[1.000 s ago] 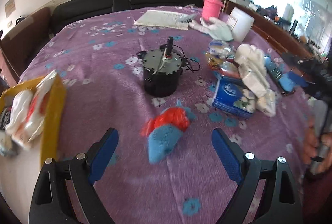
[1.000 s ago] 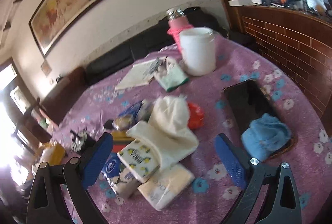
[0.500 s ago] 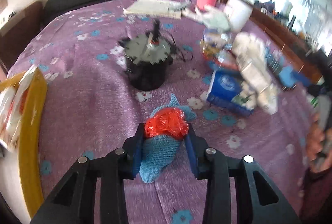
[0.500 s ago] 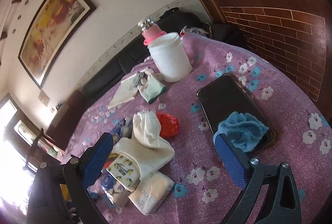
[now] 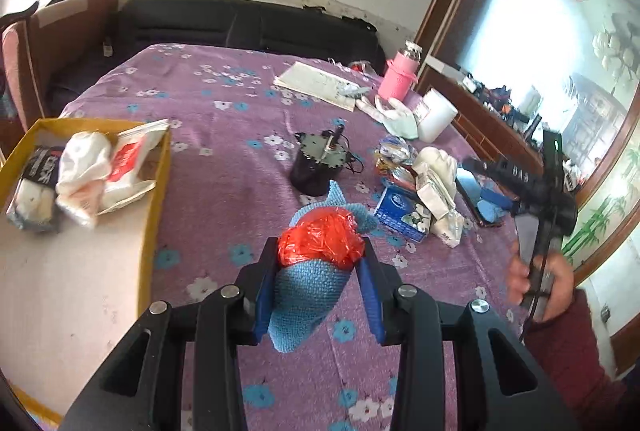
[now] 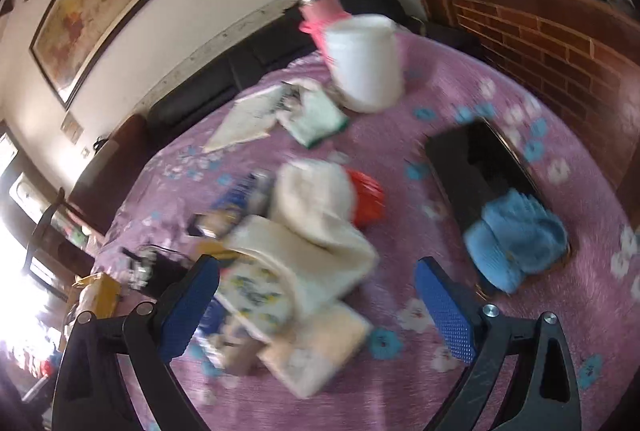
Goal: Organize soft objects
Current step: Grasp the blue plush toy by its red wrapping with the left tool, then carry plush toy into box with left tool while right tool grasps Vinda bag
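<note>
My left gripper (image 5: 320,271) is shut on a blue knitted cloth (image 5: 308,291) with a red plastic bag (image 5: 320,235) bunched on top, held above the purple flowered tablecloth (image 5: 224,167). A yellow box (image 5: 154,199) at the left holds white soft things and packets (image 5: 84,167). My right gripper (image 6: 316,299) is open and empty above a pile of white cloths (image 6: 316,207) and tissue packs (image 6: 256,303). A blue knitted cloth (image 6: 516,243) lies on a black phone (image 6: 472,159) to its right. The right gripper also shows in the left wrist view (image 5: 532,191).
A black round motor (image 5: 316,167) stands mid-table. A white tub (image 6: 364,63), a pink bottle (image 5: 396,79) and papers (image 5: 316,83) sit at the far side. A red bag (image 6: 368,199) lies by the white cloths. A brick-faced ledge (image 6: 560,43) borders the right.
My left gripper closed on the blue cloth and red bag and lifted them off the table, with the yellow box now closer in view. My right gripper shifted over the pile, still open.
</note>
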The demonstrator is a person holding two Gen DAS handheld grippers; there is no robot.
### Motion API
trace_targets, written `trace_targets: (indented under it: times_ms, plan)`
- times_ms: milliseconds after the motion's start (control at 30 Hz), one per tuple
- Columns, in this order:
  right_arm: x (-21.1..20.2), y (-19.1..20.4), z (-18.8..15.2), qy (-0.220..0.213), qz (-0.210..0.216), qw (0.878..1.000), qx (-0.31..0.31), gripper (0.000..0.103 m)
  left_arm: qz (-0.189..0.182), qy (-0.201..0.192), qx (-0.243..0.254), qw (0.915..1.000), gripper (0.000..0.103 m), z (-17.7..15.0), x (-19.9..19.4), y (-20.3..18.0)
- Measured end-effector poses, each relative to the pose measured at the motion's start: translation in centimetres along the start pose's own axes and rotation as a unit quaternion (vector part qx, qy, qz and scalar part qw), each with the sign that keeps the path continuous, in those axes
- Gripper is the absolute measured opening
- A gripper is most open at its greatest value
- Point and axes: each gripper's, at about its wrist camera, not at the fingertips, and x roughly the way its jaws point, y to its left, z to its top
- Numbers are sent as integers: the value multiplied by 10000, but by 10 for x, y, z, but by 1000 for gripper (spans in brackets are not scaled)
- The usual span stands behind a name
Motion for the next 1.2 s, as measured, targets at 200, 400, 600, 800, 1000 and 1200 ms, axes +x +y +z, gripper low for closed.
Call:
trace_targets:
  times_ms: [200,400,600,800,1000,1200]
  plan:
    - [51,55,43,895,88,9951,-400,100,-104,-205,-214,9995,37,-6,-20,18]
    - [115,86,59,1412,-946,9812,-916,87,-51,-206,-576,9981,37,-13,-35,54]
    - [151,87,54,1679,-1623,9657,-1134,56,141,-362,-905,9951,37,-17,-54,95]
    - [110,97,59,1017,-1489,9785,-1000,53,384,-422,-1211,9910,37,-19,-72,135]
    - [47,144,53,531,-654,9896,-1170,54,929,-86,-1412,9856,37,-9,-70,175]
    - [30,222,-6,949,684,9792,-1658,54,1394,608,-1695,9737,37,7,-36,221]
